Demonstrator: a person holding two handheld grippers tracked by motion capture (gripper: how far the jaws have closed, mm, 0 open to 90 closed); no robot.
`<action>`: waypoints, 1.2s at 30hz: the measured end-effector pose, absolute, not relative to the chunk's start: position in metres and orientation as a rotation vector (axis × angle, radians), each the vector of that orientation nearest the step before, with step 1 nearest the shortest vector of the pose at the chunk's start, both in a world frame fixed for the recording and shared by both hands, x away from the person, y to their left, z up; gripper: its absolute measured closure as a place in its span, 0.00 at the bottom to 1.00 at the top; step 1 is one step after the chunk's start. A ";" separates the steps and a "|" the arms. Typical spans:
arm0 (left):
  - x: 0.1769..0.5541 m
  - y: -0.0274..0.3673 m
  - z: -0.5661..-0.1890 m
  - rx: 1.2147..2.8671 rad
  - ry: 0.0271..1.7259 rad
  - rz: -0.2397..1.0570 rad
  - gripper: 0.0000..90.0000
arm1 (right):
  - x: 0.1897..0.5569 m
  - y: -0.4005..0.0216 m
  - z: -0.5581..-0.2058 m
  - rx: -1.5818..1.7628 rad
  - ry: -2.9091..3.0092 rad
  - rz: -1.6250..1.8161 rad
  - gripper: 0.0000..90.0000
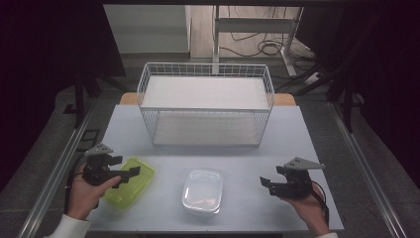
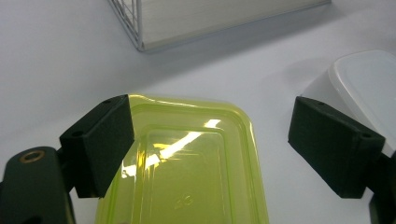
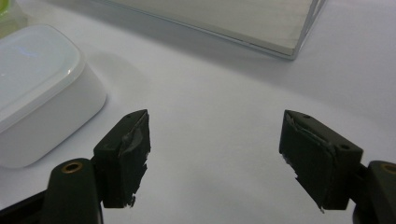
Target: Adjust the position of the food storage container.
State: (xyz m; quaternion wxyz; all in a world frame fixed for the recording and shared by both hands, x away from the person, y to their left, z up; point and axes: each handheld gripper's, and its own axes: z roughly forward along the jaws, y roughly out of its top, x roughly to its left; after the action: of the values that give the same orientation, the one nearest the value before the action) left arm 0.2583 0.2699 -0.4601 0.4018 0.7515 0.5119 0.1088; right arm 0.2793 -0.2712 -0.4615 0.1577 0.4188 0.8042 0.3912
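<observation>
Pale tabletop (image 1: 247,163) under me: my left gripper (image 2: 210,140), jaws apart, hides the glossy yellow-green container's (image 2: 187,177) near edge; right gripper (image 3: 215,154) gapes over nothing.

Dim room, soft shadows, glare on green lid (image 2: 187,168)

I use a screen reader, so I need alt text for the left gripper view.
The left hand-held gripper hangs open over a translucent yellow-green container on a pale table, one black jaw on each side of it, neither visibly touching. A white lidded container sits at the right edge, and a corner of a white wire rack shows at the top.
</observation>
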 end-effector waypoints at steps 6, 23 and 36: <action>0.258 0.274 -0.461 1.894 1.306 0.286 0.15 | 0.279 -0.269 -0.464 1.180 2.296 1.123 0.29; 0.258 0.295 -0.459 1.863 1.374 0.317 0.22 | 0.281 -0.266 -0.469 1.199 2.329 1.084 0.29; 0.242 0.271 -0.456 2.004 1.271 0.115 0.63 | 0.281 -0.266 -0.471 1.213 2.331 1.067 0.29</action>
State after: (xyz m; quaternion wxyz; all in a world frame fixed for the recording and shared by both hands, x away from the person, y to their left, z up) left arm 0.2419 0.2705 -0.4564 0.3736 0.7825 0.4961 0.0448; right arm 0.2809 -0.2659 -0.4711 0.1523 0.4228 0.8123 0.3718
